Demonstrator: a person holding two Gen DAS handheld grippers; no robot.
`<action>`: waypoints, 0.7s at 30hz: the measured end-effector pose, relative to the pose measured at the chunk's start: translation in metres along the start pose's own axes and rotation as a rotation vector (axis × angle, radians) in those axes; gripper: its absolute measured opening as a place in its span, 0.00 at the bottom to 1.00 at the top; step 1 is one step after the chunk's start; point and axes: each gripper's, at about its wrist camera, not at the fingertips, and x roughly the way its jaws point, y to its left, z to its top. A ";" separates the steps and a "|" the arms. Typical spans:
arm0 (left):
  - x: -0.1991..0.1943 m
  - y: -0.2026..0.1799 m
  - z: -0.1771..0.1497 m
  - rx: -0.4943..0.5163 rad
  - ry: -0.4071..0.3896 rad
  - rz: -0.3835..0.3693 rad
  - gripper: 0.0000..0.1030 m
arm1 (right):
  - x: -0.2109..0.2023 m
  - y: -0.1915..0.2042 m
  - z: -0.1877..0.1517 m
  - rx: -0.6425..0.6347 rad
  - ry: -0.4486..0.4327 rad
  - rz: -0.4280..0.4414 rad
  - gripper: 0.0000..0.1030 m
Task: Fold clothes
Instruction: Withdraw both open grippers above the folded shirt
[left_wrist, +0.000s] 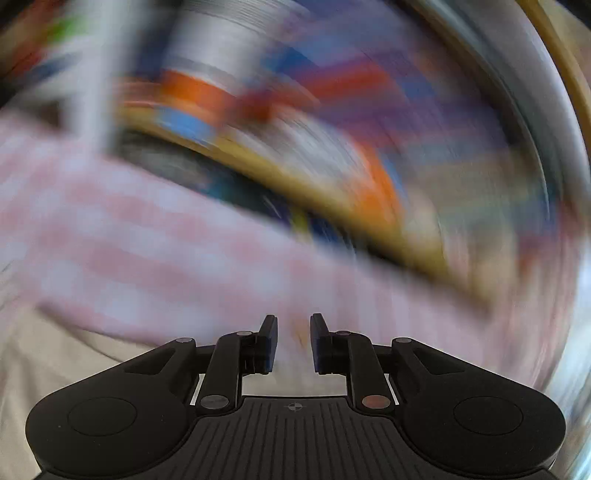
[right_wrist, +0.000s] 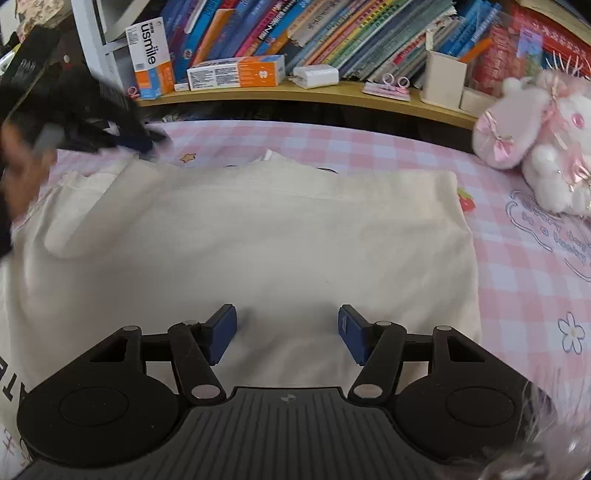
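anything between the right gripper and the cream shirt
Nothing visible. The right gripper hangs open directly over the cream shirt, bare fabric between its fingers. The plush toy sits off to the right on the checked sheet.

A pink-and-white checked bedsheet (right_wrist: 388, 147) printed with a star, a strawberry and a flower covers the bed. Beyond it runs a wooden shelf (right_wrist: 332, 96) packed with leaning books (right_wrist: 369, 33). On the shelf stand a white-and-orange usmile box (right_wrist: 149, 59), a longer orange-and-white box (right_wrist: 236, 73) lying flat, and a cream pen holder (right_wrist: 443, 79). A pink plush toy (right_wrist: 535, 140) sits on the sheet at the right.
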 end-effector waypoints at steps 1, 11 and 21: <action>-0.012 0.019 0.009 -0.108 -0.054 -0.028 0.18 | -0.003 -0.002 -0.002 0.007 0.002 -0.007 0.57; -0.156 0.090 -0.053 0.144 -0.086 0.127 0.21 | -0.058 -0.042 -0.040 0.158 -0.022 -0.044 0.57; -0.095 0.081 -0.029 0.366 -0.022 0.272 0.58 | -0.079 -0.028 -0.076 0.116 0.038 -0.141 0.51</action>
